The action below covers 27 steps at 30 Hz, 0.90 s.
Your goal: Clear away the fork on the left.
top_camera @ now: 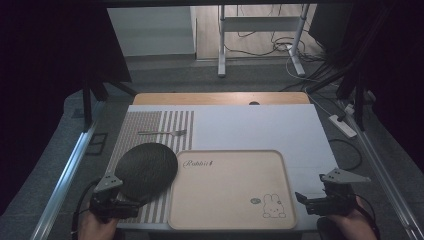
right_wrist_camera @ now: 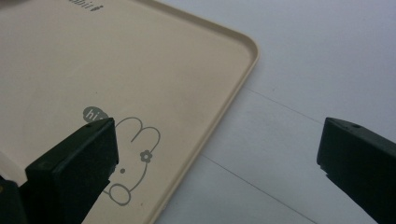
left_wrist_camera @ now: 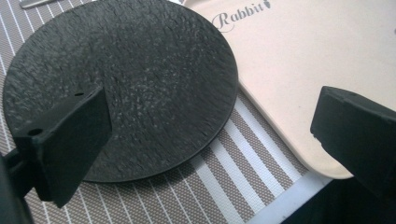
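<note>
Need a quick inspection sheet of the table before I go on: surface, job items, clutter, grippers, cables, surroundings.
Surface: white table top with a striped mat at the left; wooden strip along the far edge.
Job's things: beige tray with rabbit print, nothing on it; black round plate on the mat, its edge against the tray's left rim; fork lying on the mat beyond the plate.
Clutter: nothing seen.
Grippers: left gripper open, fingers over the plate's near edge; right gripper open, beside the tray's right rim; both empty.
Cables: loose tangle on the floor beyond the table; power strip at the right.
Surroundings: metal stand legs, dark curtains at both sides.
</note>
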Each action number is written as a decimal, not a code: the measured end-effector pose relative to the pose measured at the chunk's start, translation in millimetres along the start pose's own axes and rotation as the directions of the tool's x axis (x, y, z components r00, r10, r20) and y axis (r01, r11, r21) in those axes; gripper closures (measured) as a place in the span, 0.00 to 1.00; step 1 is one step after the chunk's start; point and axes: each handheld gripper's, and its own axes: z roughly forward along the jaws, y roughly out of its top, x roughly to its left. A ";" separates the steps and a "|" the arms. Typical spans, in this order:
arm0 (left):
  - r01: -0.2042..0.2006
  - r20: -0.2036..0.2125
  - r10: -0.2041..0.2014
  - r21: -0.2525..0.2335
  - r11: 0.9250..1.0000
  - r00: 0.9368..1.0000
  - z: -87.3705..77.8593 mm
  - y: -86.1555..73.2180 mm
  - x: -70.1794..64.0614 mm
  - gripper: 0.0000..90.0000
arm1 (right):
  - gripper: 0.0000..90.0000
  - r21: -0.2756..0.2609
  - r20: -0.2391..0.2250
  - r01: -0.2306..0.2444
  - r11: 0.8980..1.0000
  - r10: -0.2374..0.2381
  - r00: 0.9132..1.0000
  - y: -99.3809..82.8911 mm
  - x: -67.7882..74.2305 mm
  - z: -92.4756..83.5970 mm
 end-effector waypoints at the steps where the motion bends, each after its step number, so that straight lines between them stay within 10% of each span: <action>1: 0.000 0.000 0.000 0.000 1.000 1.000 0.0 0.0 0.0 0.00 | 0.00 0.000 0.000 0.000 1.000 0.000 1.000 0.0 0.0 0.0; 27: -0.004 0.023 0.004 0.007 1.000 1.000 27.4 25.9 25.2 0.00 | 0.00 0.011 0.001 0.002 1.000 -0.002 1.000 0.4 0.2 1.3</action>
